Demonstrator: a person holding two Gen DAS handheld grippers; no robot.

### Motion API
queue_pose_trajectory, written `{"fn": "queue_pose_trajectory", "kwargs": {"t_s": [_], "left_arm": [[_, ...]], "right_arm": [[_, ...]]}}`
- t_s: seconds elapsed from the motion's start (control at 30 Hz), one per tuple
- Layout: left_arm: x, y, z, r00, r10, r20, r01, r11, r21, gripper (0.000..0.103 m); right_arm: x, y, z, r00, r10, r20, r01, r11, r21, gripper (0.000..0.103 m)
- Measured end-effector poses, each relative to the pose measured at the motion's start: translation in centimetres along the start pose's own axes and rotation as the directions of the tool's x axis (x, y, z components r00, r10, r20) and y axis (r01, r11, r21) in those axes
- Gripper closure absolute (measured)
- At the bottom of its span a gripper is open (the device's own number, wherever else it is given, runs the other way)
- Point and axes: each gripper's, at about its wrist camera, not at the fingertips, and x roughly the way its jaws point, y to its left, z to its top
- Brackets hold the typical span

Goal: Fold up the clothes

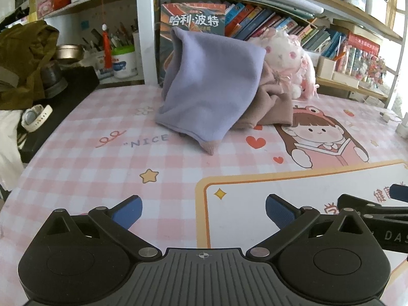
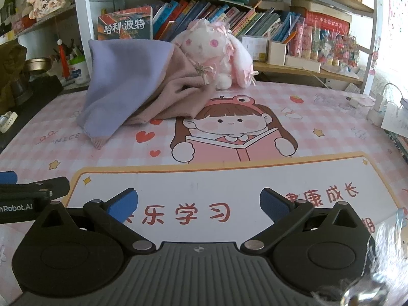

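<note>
The left gripper [image 1: 203,210] and right gripper [image 2: 199,204] hover low over the mat [image 2: 229,137], jaws spread wide, gripping nothing. Well ahead, the crumpled garment [image 1: 211,86], lilac outside and dusty pink inside, perhaps a sweater, lies heaped at the mat's far edge, leaning against a plush rabbit [image 2: 216,51] and a book [image 1: 193,19].

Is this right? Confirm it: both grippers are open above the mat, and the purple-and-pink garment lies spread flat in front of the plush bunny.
Not quite. The garment is not spread flat: it stands in a crumpled heap, leaning up against the plush bunny, as the right wrist view shows. The rest holds: the left gripper and right gripper are both open above the mat.
</note>
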Motion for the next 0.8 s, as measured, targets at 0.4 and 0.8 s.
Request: {"fn": "queue_pose_trajectory", "kwargs": {"t_s": [0.4,0.8], "left_arm": [[0.4,0.0,0.3,1.000,-0.004,0.012,0.004,1.000,-0.008,0.000],[1.3,-0.2,0.6,1.000,-0.019,-0.002,0.019,1.000,0.005,0.000]], "right_arm": [[0.3,0.4,0.3,1.000,0.017,-0.003,-0.017,1.000,-0.021,0.000],[1.2,0.3,0.6,0.999,0.030,-0.017,-0.031,0.999,-0.012,0.000]]}}
